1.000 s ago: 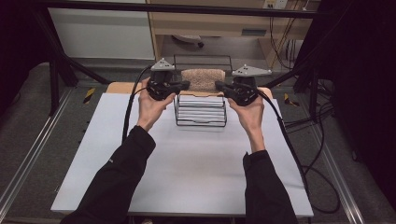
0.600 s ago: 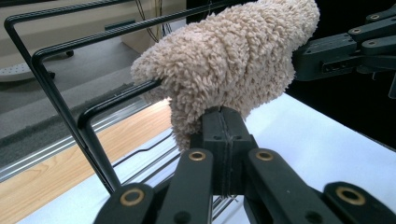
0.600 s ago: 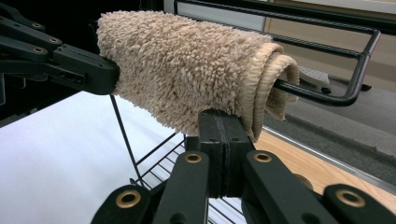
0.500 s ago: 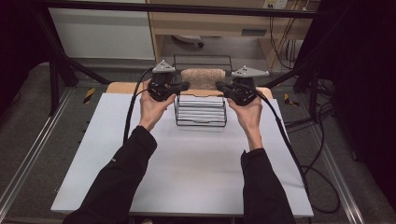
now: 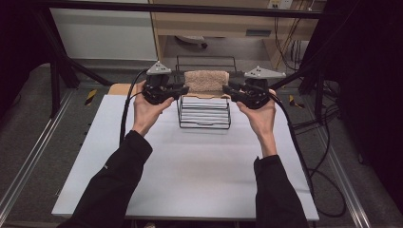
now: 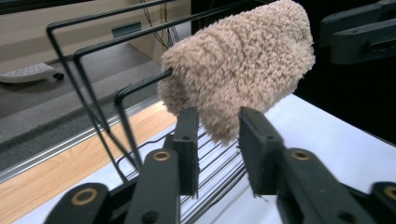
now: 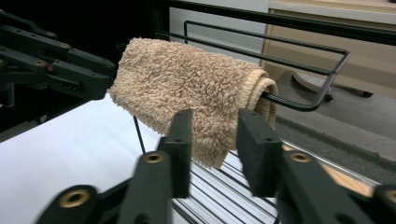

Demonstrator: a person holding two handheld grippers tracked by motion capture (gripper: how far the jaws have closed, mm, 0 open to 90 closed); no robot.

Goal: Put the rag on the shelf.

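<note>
A white counter [image 5: 190,171] stands on grey carpeted floor [image 5: 28,118], flanked by metal rails [image 5: 31,161]. Behind it sit a light wooden cabinet [image 5: 214,23] and a white panel [image 5: 102,31]. Black cables [image 5: 328,190] trail right; the edges lie dark.

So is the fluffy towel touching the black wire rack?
Touching. In the right gripper view the towel hangs folded over a rail of the rack, resting on it.

Towel [image 5: 206,80]: beige-tan terry, uniform looped pile, no print; slightly paler ribbed hem at one end.
Wire rack [image 5: 204,113]: black throughout.
Table top [image 5: 190,166]: plain white; far edge shows a light wood-grain strip.
Left gripper [image 5: 183,91] and right gripper [image 5: 227,90]: black jaws, brass-coloured rivets, grey top plates.
Sleeves [image 5: 114,185]: black.
</note>
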